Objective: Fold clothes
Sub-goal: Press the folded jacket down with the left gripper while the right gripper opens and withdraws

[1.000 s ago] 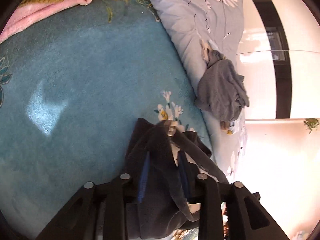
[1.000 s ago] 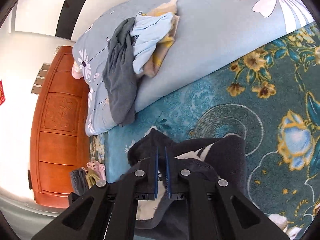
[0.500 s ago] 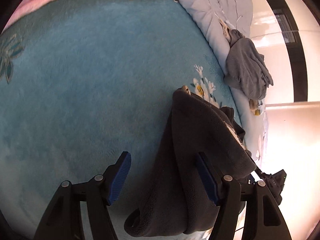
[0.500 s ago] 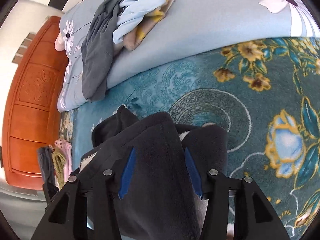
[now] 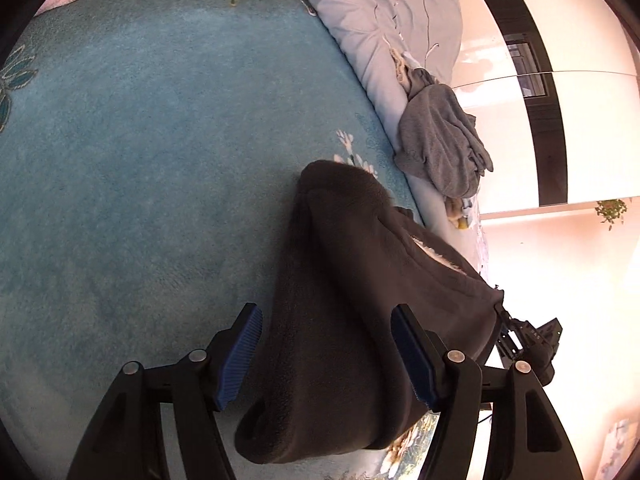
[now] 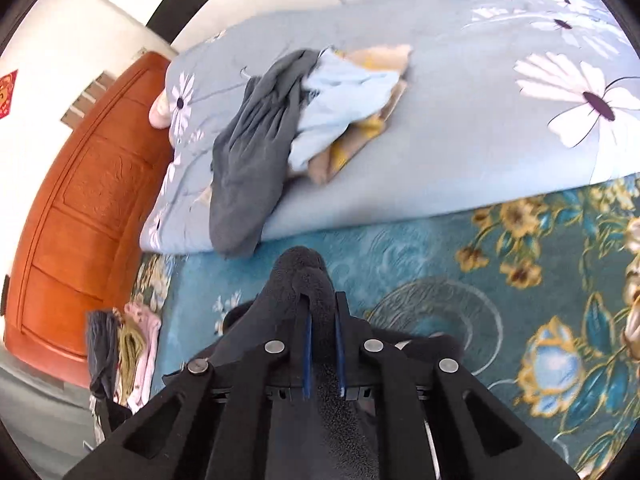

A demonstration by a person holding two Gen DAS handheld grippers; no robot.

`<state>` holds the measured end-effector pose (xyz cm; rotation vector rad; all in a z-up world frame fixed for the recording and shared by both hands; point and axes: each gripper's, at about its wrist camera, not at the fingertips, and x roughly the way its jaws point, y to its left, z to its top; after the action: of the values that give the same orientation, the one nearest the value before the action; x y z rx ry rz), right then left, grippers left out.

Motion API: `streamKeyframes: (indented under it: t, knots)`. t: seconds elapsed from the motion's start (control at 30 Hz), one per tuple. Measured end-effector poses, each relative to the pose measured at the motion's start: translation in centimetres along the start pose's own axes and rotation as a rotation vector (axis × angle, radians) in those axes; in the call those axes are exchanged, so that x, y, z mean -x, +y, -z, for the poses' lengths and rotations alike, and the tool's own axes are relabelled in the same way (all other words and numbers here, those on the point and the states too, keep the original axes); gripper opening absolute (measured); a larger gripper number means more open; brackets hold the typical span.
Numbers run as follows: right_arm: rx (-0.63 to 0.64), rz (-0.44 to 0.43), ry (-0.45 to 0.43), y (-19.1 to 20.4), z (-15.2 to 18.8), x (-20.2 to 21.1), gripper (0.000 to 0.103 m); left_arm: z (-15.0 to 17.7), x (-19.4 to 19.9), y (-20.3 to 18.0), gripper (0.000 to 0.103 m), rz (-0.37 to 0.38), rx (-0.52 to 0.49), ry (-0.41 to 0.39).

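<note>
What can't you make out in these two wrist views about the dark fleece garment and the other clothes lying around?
- Dark fleece garment: its type; bunched, its lower part cut off by the left view's bottom edge.
- Right gripper: how much fleece its pads pinch; its own frame hides that.
- Clothes pile on the bed: item count; the grey garment overlaps it.
- Small heap near the wooden cabinet: too small and distorted.

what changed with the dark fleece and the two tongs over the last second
The left tongs let go of the dark fleece and stand open, the cloth lying loose between the pads. The right tongs opened, then have just closed again on a fold of it. The grey garment and the pile on the quilt stayed put.
</note>
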<state>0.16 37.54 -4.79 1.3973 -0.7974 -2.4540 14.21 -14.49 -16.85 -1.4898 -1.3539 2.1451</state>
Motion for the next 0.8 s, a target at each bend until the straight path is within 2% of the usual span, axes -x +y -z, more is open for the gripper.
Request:
streamKeyframes:
  t: [0.13, 0.2, 0.27, 0.3, 0.33, 0.4, 0.47, 0.57, 0.67, 0.73, 0.8]
  knots:
    - [-0.075, 0.098, 0.068, -3.0, 0.3, -2.9, 0.009, 0.0, -0.4, -0.4, 0.069, -0.014, -0.016, 0.012]
    - [-0.155, 0.095, 0.094, -4.4, 1.5, -4.1, 0.009, 0.1, -0.1, -0.3, 0.067, -0.010, -0.013, -0.005]
    - [-0.221, 0.079, 0.102, -5.3, 2.5, -4.8, 0.009, 0.2, -0.1, -0.5, 0.054, 0.008, -0.018, -0.003]
    - [-0.231, 0.082, 0.107, -5.5, 2.6, -4.9, 0.009, 0.2, -0.4, -0.6, 0.044, -0.005, -0.027, 0.005]
    - [-0.240, 0.084, 0.111, -5.5, 2.7, -5.0, 0.009, 0.2, -0.8, -0.9, 0.030, -0.030, -0.042, 0.011]
    - [-0.245, 0.060, 0.100, -5.2, 2.4, -4.4, 0.009, 0.4, -1.4, -1.2, 0.011, -0.104, -0.073, 0.014]
    - [-0.211, 0.032, 0.085, -4.1, 1.8, -3.4, 0.009, 0.7, -0.9, -1.6, 0.010, -0.105, -0.083, -0.027]
    - [-0.153, -0.034, 0.050, -2.2, 0.6, -1.2, 0.009, 0.3, 1.7, -3.4, 0.009, -0.042, -0.107, -0.135]
    - [-0.085, -0.115, -0.075, -0.2, -1.1, 2.6, 0.009, -1.1, 4.7, -5.9, 0.009, 0.011, -0.159, -0.233]
    - [-0.056, -0.143, -0.174, 0.6, -2.7, 4.7, 0.005, -2.3, 4.9, -7.0, 0.009, -0.003, -0.190, -0.242]
    - [-0.075, -0.128, -0.166, 0.1, -4.2, 4.3, 0.005, -3.2, 3.3, -6.9, 0.009, -0.076, -0.203, -0.215]
